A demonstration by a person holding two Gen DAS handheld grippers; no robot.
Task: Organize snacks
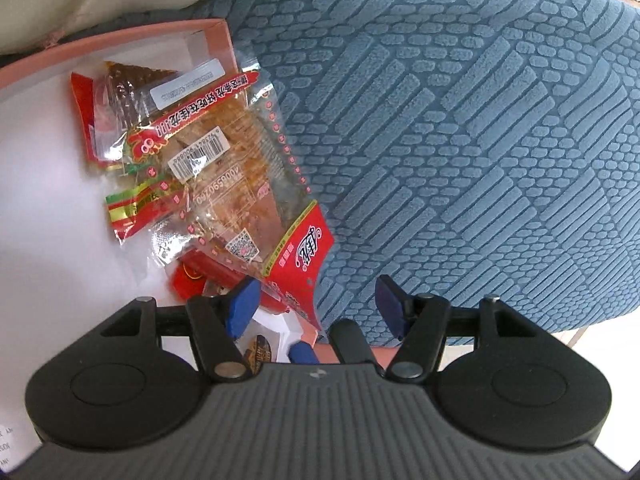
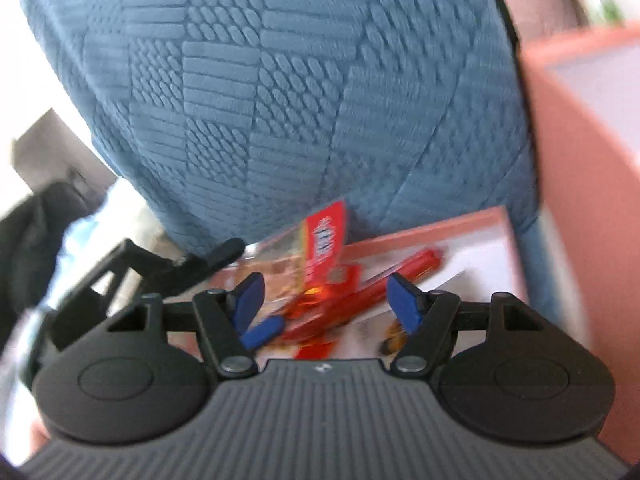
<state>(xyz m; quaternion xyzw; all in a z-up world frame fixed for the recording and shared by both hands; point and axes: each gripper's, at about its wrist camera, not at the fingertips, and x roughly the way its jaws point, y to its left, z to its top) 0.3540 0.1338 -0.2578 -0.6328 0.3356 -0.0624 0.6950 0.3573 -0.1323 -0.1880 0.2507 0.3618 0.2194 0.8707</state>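
Left wrist view: a blue quilted fabric cushion with raised brick-like patterns fills the frame from twelve to four o'clock and presses against the outer wall of a shallow pink-rimmed cardboard box with a white floor. Inside the box, at nine to ten o'clock, lies a heap of snack packets. Topmost is a large clear plastic packet with a red printed header and brown dried contents; its long axis runs from eleven o'clock down to five o'clock, red header end nearest the camera and overhanging the box wall toward the cushion. A smaller red-and-clear packet lies under it at ten o'clock, and a red, green and yellow wrapper pokes out at nine. The left tool hovers at six o'clock with its blue pads apart and nothing pressed between them; the big packet's header edge sits just beside the left pad.

Right wrist view, blurred: the same cushion fills the upper half. The box rim crosses at three o'clock, and a taller pink wall stands at the right edge. A long red stick-shaped snack packet lies with its axis from eight to two o'clock, and the red header stands upright above it. The right tool is released, pads spread over the stick without gripping it. The other tool's black frame intrudes at nine o'clock.
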